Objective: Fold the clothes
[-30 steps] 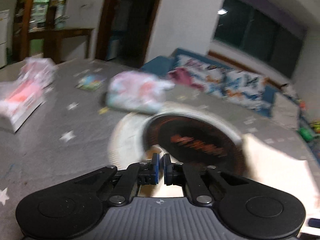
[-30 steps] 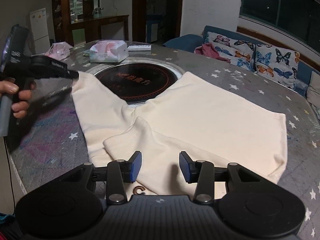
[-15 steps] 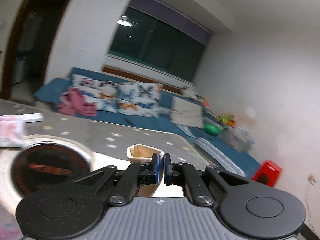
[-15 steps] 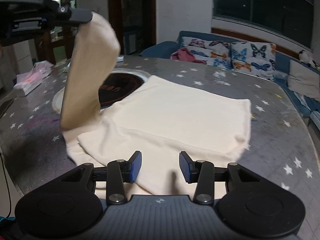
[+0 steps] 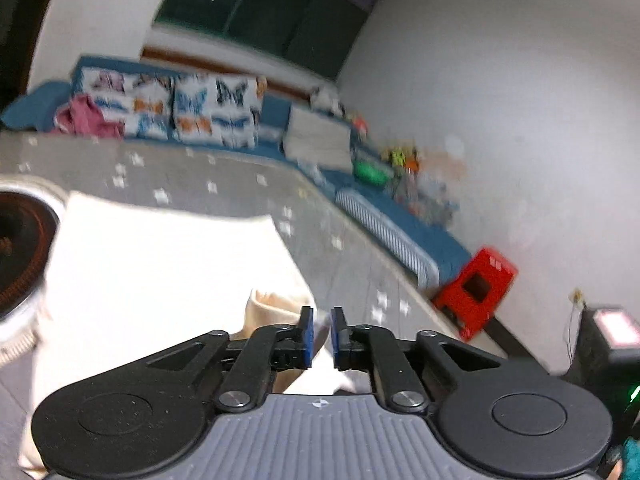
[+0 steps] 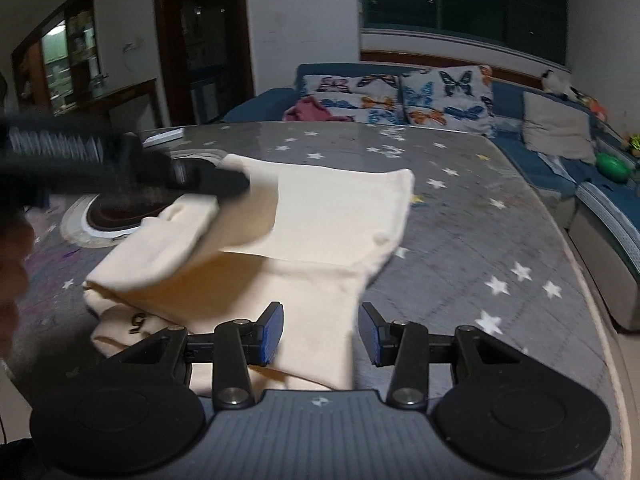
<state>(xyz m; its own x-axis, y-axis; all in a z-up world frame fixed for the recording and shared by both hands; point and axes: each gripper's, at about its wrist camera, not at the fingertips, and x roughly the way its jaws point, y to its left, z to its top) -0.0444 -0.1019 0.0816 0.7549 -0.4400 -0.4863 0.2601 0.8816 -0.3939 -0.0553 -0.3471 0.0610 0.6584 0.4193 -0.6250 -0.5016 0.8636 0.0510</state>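
Your left gripper [image 6: 234,186] sits at the left of the right wrist view, blurred, over the cream garment [image 6: 328,216] on the grey star-printed table [image 6: 480,216]. Half a second ago it held the sleeve [image 6: 176,236] high above the table; now it has come down and across, and the sleeve lies draped over the body of the garment, its end bunched just under the gripper tips. In the left wrist view the blue pads [image 5: 306,336] have parted by a narrow gap, where earlier they were pressed together on the cloth. A rumpled bit of cream fabric [image 5: 272,308] sits just beside and partly behind the left finger, but whether the pads grip it I cannot tell.

The dark round burner [image 6: 120,208] set into the table shows left of the garment, partly covered by the gripper and by cloth. A second ago the cloth spread wide over the table; now it is narrower, with one side folded inward and its far right corner [image 6: 404,180] lying flat.

Your right gripper [image 6: 320,330] is at the bottom centre of its view, wide open as before, holding nothing. Its left pad [image 6: 272,332] is over the near edge of the garment, and its right pad [image 6: 370,334] is over bare table.

Beyond the table stands the blue sofa [image 6: 540,120] with butterfly cushions [image 6: 444,98].
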